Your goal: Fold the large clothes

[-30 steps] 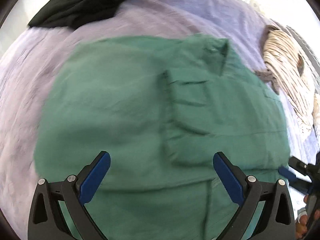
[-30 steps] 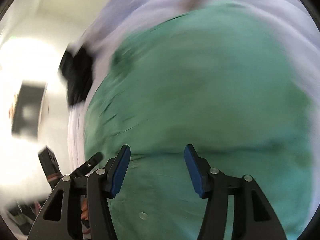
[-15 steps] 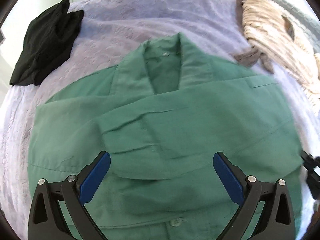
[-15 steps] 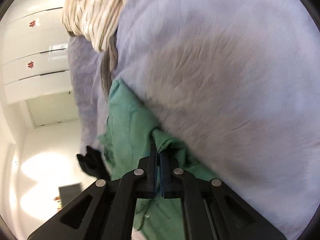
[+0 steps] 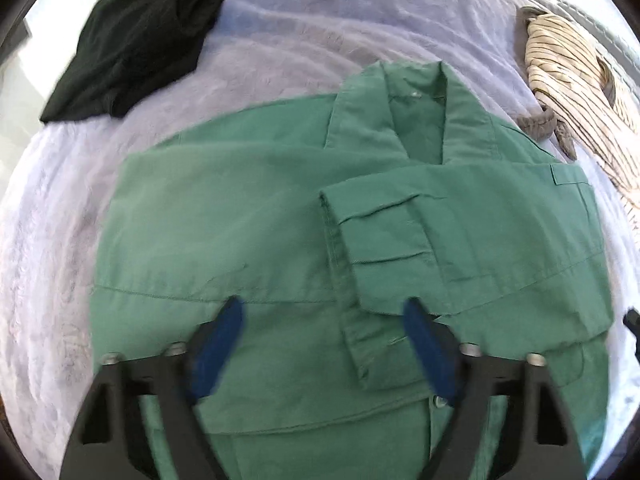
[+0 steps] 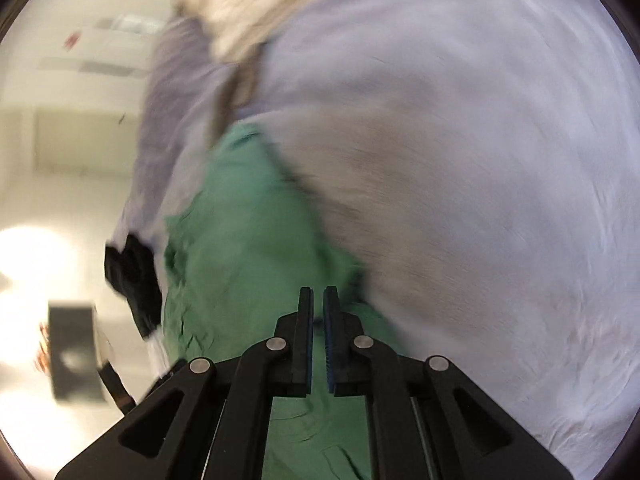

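Observation:
A green shirt point(image 5: 280, 220) lies face up on a lavender blanket point(image 5: 320, 32), collar at the far side and both sleeves folded across the chest. My left gripper point(image 5: 324, 316) hovers over the lower front, near the folded cuff. Its jaws are closing but still wide, and the pads are not pressing on cloth. In the blurred right wrist view, my right gripper point(image 6: 318, 308) sits at the shirt's point(image 6: 248, 240) side edge. Its pads are a thin slit apart and easing open, with a fold of the edge bunched at the tips.
A black garment point(image 5: 132, 36) lies at the far left corner of the bed and a striped beige one point(image 5: 572, 80) at the far right. Bare blanket point(image 6: 480, 160) spreads right of the shirt. A dark box point(image 6: 72, 344) stands on the pale floor beyond the bed's edge.
My left jaws have narrowed, and the shirt now sits further right in that view. My right gripper went from open above the shirt to nearly closed at its side edge, and its view swung.

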Available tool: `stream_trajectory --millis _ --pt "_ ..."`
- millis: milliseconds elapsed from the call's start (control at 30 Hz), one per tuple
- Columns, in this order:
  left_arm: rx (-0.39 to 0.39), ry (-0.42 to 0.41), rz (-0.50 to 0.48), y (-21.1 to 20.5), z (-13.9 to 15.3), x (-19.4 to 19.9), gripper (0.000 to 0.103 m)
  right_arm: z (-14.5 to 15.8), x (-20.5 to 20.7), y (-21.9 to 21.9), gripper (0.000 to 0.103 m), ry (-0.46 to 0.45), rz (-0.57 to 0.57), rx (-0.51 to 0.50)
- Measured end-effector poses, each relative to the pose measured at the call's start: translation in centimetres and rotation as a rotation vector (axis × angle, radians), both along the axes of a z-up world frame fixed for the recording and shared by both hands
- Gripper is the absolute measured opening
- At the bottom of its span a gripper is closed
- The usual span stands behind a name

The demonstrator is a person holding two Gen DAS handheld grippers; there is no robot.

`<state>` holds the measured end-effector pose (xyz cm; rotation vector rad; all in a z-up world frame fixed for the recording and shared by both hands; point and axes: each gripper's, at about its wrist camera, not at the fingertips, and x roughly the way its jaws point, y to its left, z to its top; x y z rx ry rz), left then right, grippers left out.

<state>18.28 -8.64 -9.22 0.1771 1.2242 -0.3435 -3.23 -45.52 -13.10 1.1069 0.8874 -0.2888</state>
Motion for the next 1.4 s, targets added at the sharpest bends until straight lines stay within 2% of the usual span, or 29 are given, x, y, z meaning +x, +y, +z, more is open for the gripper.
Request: stream_trajectory --millis 167,233,267,300,333,367,400,433,467,500,533,567,600,733,833,933,967,1067,1167,1267,1333,1400 --pt "-0.036 -0.004 0.0 -0.4 -0.5 0.9 0.078 1.8 8.1 1.3 0.008 0.003 0.225 -0.146" --pt "-0.045 -0.006 -0.005 -0.9 -0.8 1.5 0.078 1.9 10.8 1.2 0.008 0.038 0.26 -0.206" --pt "-0.059 0.005 -0.004 -1.0 -1.0 1.9 0.081 1.9 12.1 1.0 0.016 0.058 0.265 -0.249" --pt "-0.077 0.019 -0.001 -1.0 -1.2 2.4 0.089 1.8 12.7 0.8 0.026 0.07 0.267 -0.29" --pt "-0.102 0.034 0.005 -1.0 -1.5 2.9 0.089 1.8 13.4 0.5 0.055 0.088 0.268 -0.335" --pt "-0.118 0.039 0.014 -1.1 -1.7 3.4 0.089 1.5 14.0 0.2 0.076 0.11 0.261 -0.373" --pt "-0.127 0.045 0.023 -1.2 -2.0 3.9 0.089 1.2 14.5 -0.3 0.076 0.119 0.254 -0.392" --pt "-0.137 0.05 0.022 -1.4 -2.3 4.2 0.089 0.7 15.0 -0.8 0.076 0.131 0.25 -0.396" --pt "-0.146 0.048 0.015 -1.6 -2.4 4.4 0.075 -0.1 15.5 -1.4 0.076 0.147 0.247 -0.382" --pt "-0.154 0.034 -0.001 -2.1 -2.4 4.5 0.032 -0.9 15.8 -2.0 0.073 0.151 0.243 -0.349" --pt "-0.149 0.041 -0.011 -2.5 -2.6 4.6 0.023 -1.5 15.8 -2.4 0.049 0.15 0.236 -0.316" --pt "-0.141 0.038 -0.004 -2.7 -2.6 4.7 0.022 -2.1 15.8 -2.8 0.002 0.147 0.227 -0.268" --pt "-0.16 0.025 0.001 -2.7 -2.3 4.8 0.014 -2.4 15.8 -3.0 0.003 0.152 0.215 -0.243" --pt "-0.157 0.005 -0.009 -3.1 -2.3 5.3 0.014 -1.4 14.4 -3.4 0.003 0.098 0.138 -0.296" --pt "-0.121 -0.038 -0.033 -4.1 -2.8 5.9 0.014 -2.7 14.6 -3.9 0.003 0.118 0.135 -0.268" --pt "-0.103 -0.042 -0.032 -4.2 -2.4 5.7 0.015 -3.8 14.6 -4.0 0.005 0.136 0.14 -0.258" --pt "-0.097 -0.04 -0.041 -4.0 -1.9 5.5 0.015 -3.8 14.3 -4.1 0.009 0.145 0.132 -0.242" --pt "-0.1 -0.048 -0.067 -2.6 -0.1 4.5 0.015 -2.3 13.2 -4.3 0.009 0.142 0.121 -0.221" --pt "-0.082 -0.081 -0.095 -1.7 1.9 2.8 0.015 0.8 11.3 -3.0 0.009 0.101 0.143 -0.29" --pt "-0.103 -0.094 -0.134 -2.0 3.4 1.1 0.015 3.0 9.8 -0.5 0.009 0.069 0.209 -0.346" --pt "-0.129 -0.082 -0.165 -2.8 3.3 0.1 0.015 3.5 9.2 1.0 0.009 0.057 0.253 -0.343" --pt "-0.126 -0.038 -0.178 -3.7 1.7 -0.7 0.015 3.0 9.0 2.4 0.009 0.06 0.292 -0.322"
